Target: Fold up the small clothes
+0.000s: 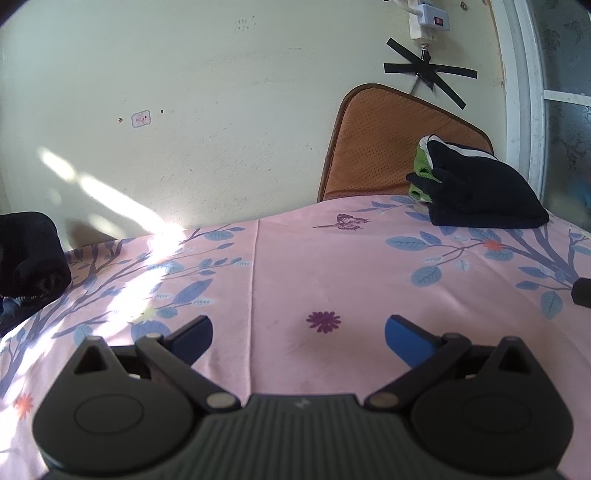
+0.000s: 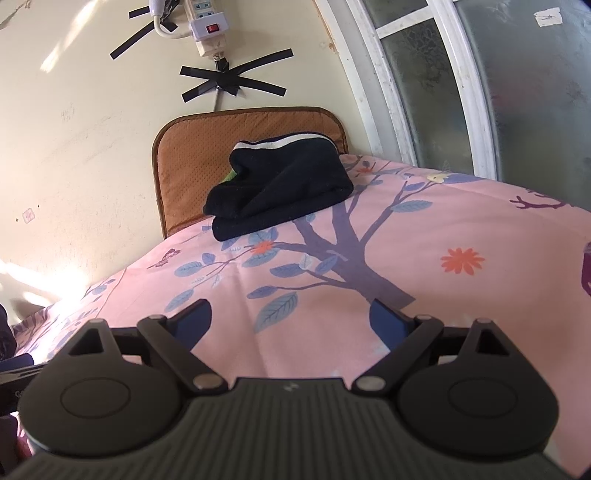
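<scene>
A folded black garment with a white stripe [image 1: 476, 188] lies at the far right of the pink floral sheet [image 1: 295, 258], on top of a green piece [image 1: 421, 166]. It also shows in the right wrist view [image 2: 280, 192]. A dark pile of unfolded clothes [image 1: 26, 254] sits at the left edge. My left gripper [image 1: 298, 334] is open and empty, low over the sheet. My right gripper [image 2: 291, 317] is open and empty, some way short of the folded stack. A dark part at the right edge of the left wrist view [image 1: 583, 291] may be the right gripper.
An orange-brown cushion [image 1: 373, 147] leans on the wall behind the stack. A power strip [image 2: 207, 29] and black tape hang on the wall above. A window frame [image 2: 391, 85] borders the bed on the right. A sunlit patch [image 1: 155, 258] crosses the sheet at left.
</scene>
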A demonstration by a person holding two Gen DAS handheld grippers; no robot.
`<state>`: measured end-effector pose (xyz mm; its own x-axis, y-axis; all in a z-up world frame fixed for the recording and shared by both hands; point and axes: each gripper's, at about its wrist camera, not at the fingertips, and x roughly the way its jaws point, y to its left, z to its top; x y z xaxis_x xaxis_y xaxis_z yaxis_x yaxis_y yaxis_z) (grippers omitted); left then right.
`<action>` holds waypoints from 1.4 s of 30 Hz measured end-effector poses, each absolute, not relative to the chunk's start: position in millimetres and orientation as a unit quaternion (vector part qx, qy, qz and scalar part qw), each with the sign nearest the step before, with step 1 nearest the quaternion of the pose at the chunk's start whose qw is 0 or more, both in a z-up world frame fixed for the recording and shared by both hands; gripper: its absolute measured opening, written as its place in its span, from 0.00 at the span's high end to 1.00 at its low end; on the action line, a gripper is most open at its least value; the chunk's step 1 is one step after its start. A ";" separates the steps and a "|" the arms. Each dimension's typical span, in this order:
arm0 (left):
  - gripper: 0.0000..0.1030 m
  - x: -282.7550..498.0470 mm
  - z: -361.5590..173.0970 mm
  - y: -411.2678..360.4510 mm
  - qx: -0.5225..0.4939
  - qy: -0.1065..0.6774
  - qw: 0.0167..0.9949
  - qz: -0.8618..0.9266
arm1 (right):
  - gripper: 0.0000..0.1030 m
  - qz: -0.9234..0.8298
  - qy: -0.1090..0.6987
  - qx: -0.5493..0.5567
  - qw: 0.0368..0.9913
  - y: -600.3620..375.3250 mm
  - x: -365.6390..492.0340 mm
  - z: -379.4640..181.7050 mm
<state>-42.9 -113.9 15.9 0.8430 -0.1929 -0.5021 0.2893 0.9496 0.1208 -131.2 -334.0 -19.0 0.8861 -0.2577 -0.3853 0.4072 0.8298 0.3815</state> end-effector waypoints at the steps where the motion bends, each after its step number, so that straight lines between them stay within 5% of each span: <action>1: 0.00 -42.4 15.8 -114.2 0.095 0.252 0.955 -0.126 | 0.08 -0.177 0.161 0.233 0.943 -334.0 -131.2 -19.0; 42: 0.00 -41.5 13.0 -114.2 0.100 0.263 0.946 -0.158 | 0.08 -0.180 0.163 0.233 0.942 -334.3 -130.3 -19.4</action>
<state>-41.5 -114.2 13.0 0.8117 -0.2461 -0.5297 0.3515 0.9301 0.1065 -130.3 -334.3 -19.4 0.8825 -0.2625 -0.3902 0.4143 0.8266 0.3809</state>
